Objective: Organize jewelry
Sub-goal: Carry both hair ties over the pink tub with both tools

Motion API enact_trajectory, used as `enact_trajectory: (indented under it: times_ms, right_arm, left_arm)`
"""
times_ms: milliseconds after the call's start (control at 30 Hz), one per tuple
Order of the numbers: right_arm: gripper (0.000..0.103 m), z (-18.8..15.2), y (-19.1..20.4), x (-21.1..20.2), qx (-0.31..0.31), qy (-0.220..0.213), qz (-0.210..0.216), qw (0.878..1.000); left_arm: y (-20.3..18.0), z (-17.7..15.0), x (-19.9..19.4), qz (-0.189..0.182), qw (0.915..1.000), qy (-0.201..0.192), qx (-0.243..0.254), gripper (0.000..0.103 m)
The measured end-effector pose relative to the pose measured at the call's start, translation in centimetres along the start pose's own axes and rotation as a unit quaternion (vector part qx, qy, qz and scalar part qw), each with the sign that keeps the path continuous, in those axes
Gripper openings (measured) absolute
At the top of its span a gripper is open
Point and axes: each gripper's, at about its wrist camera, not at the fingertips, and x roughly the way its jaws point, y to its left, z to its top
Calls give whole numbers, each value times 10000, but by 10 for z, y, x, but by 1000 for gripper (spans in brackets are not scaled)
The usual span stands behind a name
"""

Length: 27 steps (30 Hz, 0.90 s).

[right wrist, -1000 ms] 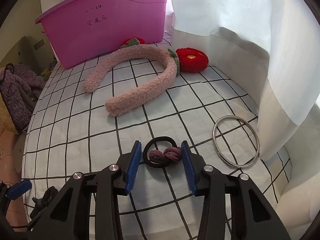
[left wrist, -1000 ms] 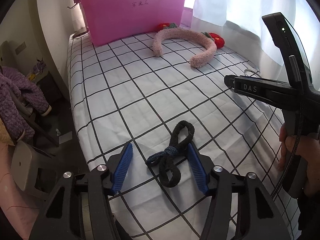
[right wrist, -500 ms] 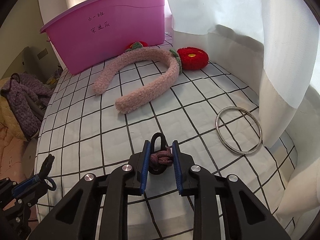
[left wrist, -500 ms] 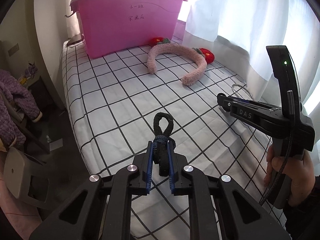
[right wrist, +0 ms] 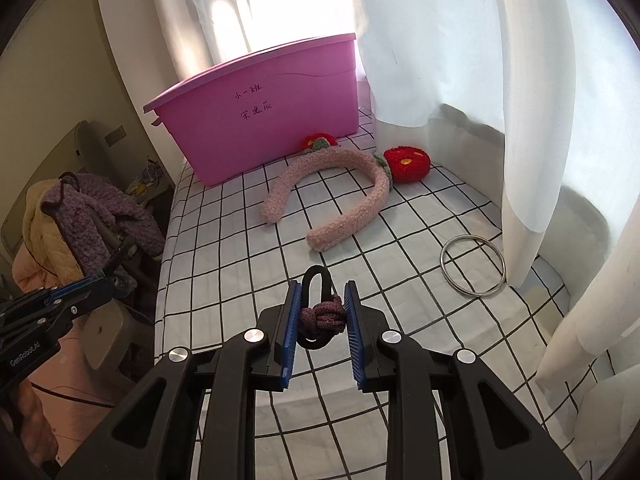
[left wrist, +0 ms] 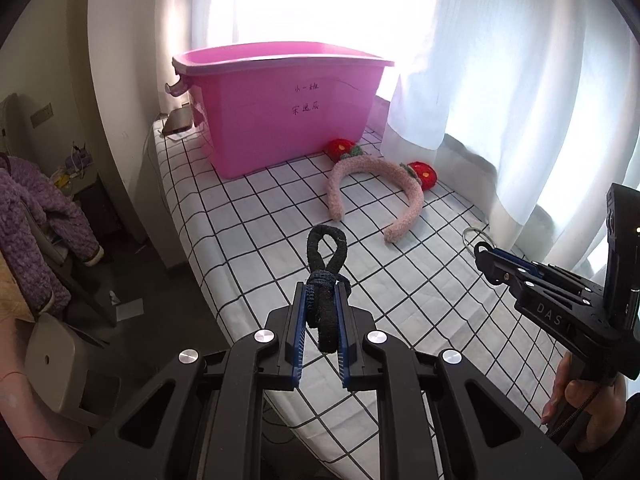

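My left gripper (left wrist: 322, 292) is shut on a black hair tie with a blue knot (left wrist: 326, 276), lifted above the checked tablecloth (left wrist: 256, 232); its upper loop sticks out past the fingertips. My right gripper (right wrist: 322, 292) is shut on a black hair tie with a mauve knot (right wrist: 322, 314), also held off the cloth. The right gripper (left wrist: 486, 258) shows at the right of the left wrist view, a hand under it. A pink fluffy headband (right wrist: 344, 196) with red knitted flowers (right wrist: 406, 164) lies ahead. A metal bangle (right wrist: 472, 268) lies to the right by the curtain.
A pink plastic tub (left wrist: 280, 104) with handwriting stands at the far end of the table. White curtains (right wrist: 480, 80) hang along the right side. Left of the table's edge are a chair with purple clothing (left wrist: 36, 216) and the floor.
Both grippers closed on their hair ties and lifted them off the cloth. The table now looks farther below in both views.
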Motion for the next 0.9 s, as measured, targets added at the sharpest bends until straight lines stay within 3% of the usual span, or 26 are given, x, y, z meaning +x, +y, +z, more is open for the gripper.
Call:
enact_trajectory:
  times_ms: [233,400,600,900]
  right_arm:
    - [22,34,30,-29,-72,-389,224,9990]
    - [22,66,59,-30,-38,-668,258,9974]
    - [22,124,100,-11,53,-1074,-132,9941]
    - [22,222,143,62,532,-1222,-572,9894]
  left_arm:
    - [31,51,-42,17,9988,-452,-163,13]
    - [58,90,-49,41,9970,-768,-85,13]
    - [102,157,-19,-313,9940,-1025,237,13]
    - [169,268,59,-836,9882,-967,846,13]
